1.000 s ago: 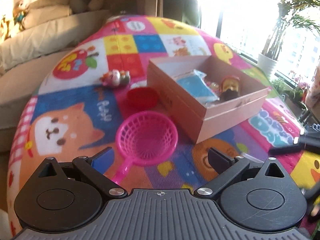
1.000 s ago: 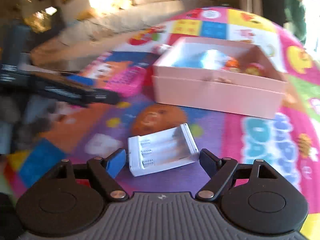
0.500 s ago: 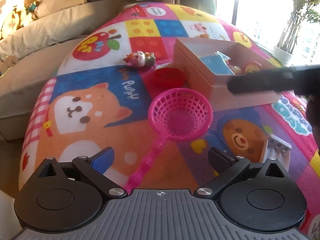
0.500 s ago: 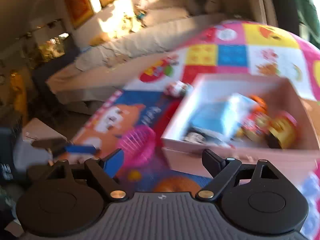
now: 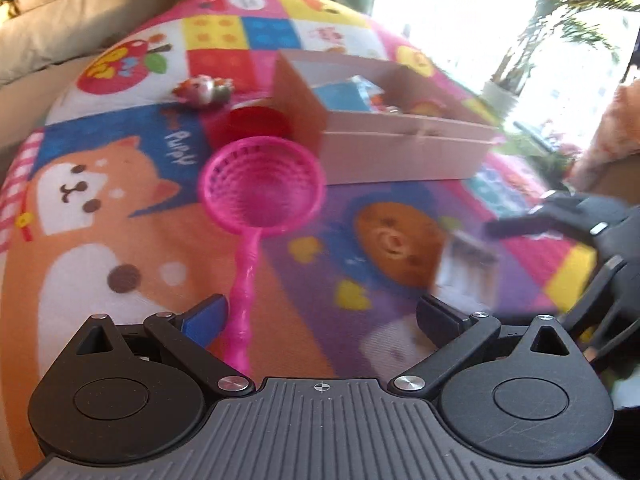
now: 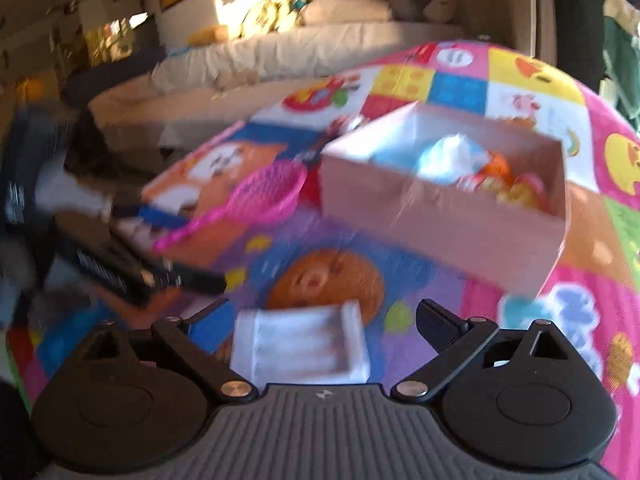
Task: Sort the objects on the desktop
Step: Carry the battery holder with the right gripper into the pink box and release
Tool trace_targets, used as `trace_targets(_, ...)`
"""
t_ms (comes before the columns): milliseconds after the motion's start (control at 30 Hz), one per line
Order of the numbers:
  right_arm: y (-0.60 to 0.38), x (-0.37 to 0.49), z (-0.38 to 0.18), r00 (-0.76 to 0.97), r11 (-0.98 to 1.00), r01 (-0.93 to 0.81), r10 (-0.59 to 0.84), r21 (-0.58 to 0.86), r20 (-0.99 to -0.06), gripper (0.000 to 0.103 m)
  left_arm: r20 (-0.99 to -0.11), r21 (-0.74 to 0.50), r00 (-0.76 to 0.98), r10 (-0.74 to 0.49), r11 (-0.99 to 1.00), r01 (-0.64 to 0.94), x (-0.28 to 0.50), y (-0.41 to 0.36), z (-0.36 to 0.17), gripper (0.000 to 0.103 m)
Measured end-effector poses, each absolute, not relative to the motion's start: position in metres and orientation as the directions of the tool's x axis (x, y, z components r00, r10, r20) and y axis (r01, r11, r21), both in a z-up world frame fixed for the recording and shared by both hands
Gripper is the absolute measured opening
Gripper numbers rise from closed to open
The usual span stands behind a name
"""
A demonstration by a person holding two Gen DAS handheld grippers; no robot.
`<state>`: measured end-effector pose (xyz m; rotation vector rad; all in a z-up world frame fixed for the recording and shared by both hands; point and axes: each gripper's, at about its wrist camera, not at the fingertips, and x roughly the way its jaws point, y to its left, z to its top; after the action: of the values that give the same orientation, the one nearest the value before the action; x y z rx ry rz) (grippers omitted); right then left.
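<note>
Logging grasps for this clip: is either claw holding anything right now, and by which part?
Nothing is held. The left claw is open over the pink strainer handle; the right claw is open around the white battery holder.

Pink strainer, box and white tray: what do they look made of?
Strainer: moulded plastic, glossy and slightly translucent, with a ribbed mesh bowl and one-piece handle. Box: likely matte cardboard, with thin flat walls and a folded seam. White tray: probably hard plastic with moulded ridges, though blur leaves this uncertain.

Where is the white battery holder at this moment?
In the right wrist view, the white battery holder lies on the play mat between the open right gripper's fingers, just below the bear picture.
</note>
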<state>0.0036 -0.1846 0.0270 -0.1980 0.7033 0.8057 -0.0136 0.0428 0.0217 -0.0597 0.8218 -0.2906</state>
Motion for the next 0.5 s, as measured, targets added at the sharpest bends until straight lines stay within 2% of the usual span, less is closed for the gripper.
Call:
trace_targets(200,-0.162,-0.012,0.013,0.451,0.628,-0.778,0.577,0.017,-0.681,0.1,-0.69,-0.079,0.699,-0.187,0.98,0.184,-0.017,0.044,0.035,0.103)
trace_targets(300,-0.162,-0.01,0.013,0.463,0.647,-0.762,0.567,0.02,-0.681,0.091,-0.662,-0.002,0.745,-0.088,0.993,0.115,-0.001,0.04,0.036,0.103)
trace_targets(500,-0.168,-0.021,0.019,0.489,0.674,-0.739,0.539,0.003,-0.686,0.091,-0.685,0.047,0.727,-0.048,0.993,0.109,0.047,0.021,0.018,0.103)
